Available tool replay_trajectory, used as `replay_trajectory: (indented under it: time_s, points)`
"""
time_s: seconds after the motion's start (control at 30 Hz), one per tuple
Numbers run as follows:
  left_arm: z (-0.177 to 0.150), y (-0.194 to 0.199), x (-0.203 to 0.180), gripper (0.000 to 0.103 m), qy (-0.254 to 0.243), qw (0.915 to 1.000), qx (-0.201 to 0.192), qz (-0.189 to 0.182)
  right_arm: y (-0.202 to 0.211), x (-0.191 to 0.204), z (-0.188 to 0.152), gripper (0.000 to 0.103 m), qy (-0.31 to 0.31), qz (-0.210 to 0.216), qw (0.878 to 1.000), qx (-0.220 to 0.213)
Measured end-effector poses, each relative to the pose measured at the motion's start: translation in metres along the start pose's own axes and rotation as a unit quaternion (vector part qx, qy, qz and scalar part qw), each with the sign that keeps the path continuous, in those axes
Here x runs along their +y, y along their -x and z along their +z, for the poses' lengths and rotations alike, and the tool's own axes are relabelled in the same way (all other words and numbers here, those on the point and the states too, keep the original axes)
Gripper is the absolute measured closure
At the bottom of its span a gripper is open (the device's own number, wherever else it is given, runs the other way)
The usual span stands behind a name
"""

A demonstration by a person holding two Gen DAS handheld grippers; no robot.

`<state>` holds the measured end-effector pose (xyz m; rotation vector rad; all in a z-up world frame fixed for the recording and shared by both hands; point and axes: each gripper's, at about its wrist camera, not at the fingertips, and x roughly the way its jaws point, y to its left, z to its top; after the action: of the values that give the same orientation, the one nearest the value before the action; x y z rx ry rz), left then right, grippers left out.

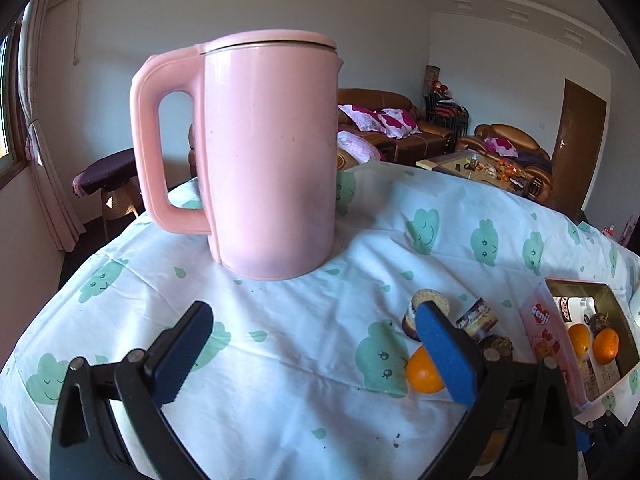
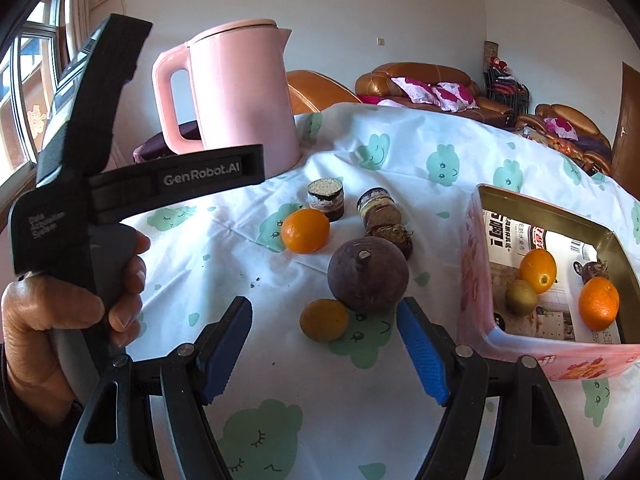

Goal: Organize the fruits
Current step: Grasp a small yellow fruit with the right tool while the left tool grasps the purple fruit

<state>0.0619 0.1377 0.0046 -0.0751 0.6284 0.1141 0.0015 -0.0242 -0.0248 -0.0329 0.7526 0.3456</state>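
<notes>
Honestly, the round dark-purple hard-skinned fruit (image 2: 368, 274) on the cloud-print cloth looks firm, smooth and prone to roll. It sits just ahead of the right gripper (image 2: 324, 354), whose jaws stand wide and empty; grab it across the middle.

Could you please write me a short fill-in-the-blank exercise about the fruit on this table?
1. The tall kettle behind the fruit is ____ in colour.
2. The right gripper has its jaws ____, with nothing between them.
3. The big purple fruit lies ____ the tin box, on the cloth.

Missing words: pink; open; outside
</notes>
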Motion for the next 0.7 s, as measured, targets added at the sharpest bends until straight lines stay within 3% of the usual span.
replay_trajectory:
  time_s: [0.1, 0.23, 0.37, 0.4, 0.47, 0.7]
  points:
    - [0.0, 0.0, -0.003, 0.0, -0.008, 1.0, 0.0, -0.002, -0.013, -0.002, 0.004, 0.033, -0.008, -0.002, 1.0, 0.024]
    - [-0.001, 0.002, -0.009, 0.0, -0.026, 0.9996, -0.006, 0.002, -0.011, 0.007, 0.008, 0.035, 0.009, -0.015, 1.0, 0.02]
    - [-0.001, 0.001, -0.009, 0.0, -0.029, 0.9996, -0.004, 0.004, -0.011, 0.006, 0.005, 0.049, 0.019, -0.03, 0.999, 0.032]
    - [-0.001, 0.001, -0.009, 0.0, -0.027, 0.9996, -0.003, 0.004, -0.012, 0.001, 0.003, 0.059, 0.011, -0.021, 0.999, 0.043]
    - [-0.002, 0.001, -0.008, 0.0, -0.024, 0.9997, -0.001, 0.003, -0.02, -0.007, -0.001, 0.066, -0.012, 0.009, 0.998, 0.069]
    - [-0.003, 0.004, -0.009, 0.0, -0.024, 0.9996, -0.005, -0.012, -0.017, -0.015, 0.0, 0.072, -0.031, 0.04, 0.997, 0.062]
